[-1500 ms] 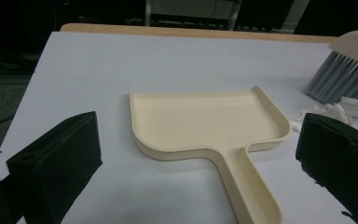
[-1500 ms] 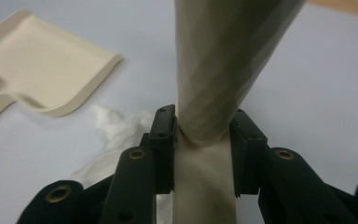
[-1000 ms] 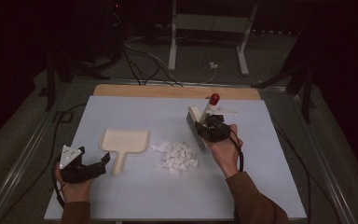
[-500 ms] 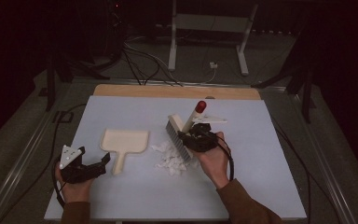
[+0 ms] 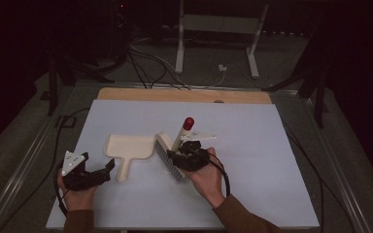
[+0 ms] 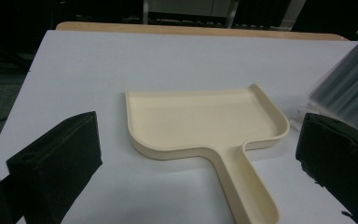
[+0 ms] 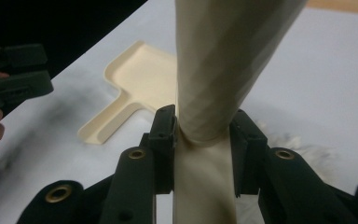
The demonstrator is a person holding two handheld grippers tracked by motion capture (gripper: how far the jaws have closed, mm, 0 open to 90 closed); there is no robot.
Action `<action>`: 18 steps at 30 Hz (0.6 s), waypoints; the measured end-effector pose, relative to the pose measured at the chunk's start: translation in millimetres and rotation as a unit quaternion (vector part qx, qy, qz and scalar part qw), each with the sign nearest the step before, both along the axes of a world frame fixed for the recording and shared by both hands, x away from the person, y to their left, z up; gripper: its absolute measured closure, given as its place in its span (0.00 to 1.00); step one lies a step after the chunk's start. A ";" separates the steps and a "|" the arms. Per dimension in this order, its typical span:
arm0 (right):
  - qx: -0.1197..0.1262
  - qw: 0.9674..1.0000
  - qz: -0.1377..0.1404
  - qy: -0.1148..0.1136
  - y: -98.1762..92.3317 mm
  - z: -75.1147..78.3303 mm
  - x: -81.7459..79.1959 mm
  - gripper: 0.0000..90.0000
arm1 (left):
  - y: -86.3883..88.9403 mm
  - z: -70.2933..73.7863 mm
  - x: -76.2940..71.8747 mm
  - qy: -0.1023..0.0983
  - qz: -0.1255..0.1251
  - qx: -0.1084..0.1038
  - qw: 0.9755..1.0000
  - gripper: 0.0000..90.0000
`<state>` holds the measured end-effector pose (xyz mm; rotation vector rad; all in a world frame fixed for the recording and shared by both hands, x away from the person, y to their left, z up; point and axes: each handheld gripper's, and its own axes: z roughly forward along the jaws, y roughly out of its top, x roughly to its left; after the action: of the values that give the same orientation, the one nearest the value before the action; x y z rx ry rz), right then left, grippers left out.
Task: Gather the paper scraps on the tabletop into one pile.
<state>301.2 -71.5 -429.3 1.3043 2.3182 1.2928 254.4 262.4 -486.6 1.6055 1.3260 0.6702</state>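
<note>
On the pale grey-white tabletop [image 5: 252, 145] lies a cream plastic dustpan with a short flat handle [image 5: 128, 148]; its tray sits toward twelve o'clock and its handle points to six o'clock in the high view. Just beside the dustpan, at its three o'clock, stands a hand brush with a cream handle, a red cap and grey bristles [image 5: 174, 150] — tilted, red cap up toward one o'clock, bristle row down on the tabletop. The right tongs [image 5: 187, 156] are clenched on the brush handle; in the right gripper view the two black jaws press both sides of the cream handle [image 7: 205, 140], and white paper scraps [image 7: 284, 142] show on the tabletop just beyond the jaws at three o'clock. The left tongs [image 5: 108, 166] rest at the dustpan's seven o'clock, near the dustpan handle yet apart from it; they stand released — in the left gripper view the two black jaws are spread wide with only bare tabletop between them, the dustpan [image 6: 205, 123] lying ahead at twelve o'clock; the brush bristles [image 6: 349, 95] show at that view's two o'clock.
</note>
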 end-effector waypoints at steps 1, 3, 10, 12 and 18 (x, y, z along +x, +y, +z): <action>-0.002 1.000 0.001 0.003 1.7 -2.7 -0.4 0.75 | 0.1 0.0 0.0 0.000 0.000 0.000 1.000 0.01; -0.007 1.000 0.004 0.013 4.8 -8.8 -0.5 0.75 | 0.1 -0.1 0.0 0.000 0.000 0.000 1.000 0.01; -0.020 0.999 -0.009 0.029 8.3 -28.7 9.2 0.75 | -0.3 0.1 -0.1 0.001 0.000 0.000 1.000 0.01; -0.027 0.999 -0.021 0.021 6.6 -29.7 12.8 0.75 | 0.1 -0.2 0.2 0.001 -0.001 0.000 1.000 0.01; -0.031 0.998 -0.045 0.021 -3.2 -34.1 25.5 0.75 | -0.3 0.0 -0.1 0.001 0.000 0.000 1.000 0.01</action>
<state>326.7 -74.7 -463.4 1.4131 2.2788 1.1682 254.3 262.1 -486.6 1.6072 1.3264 0.6689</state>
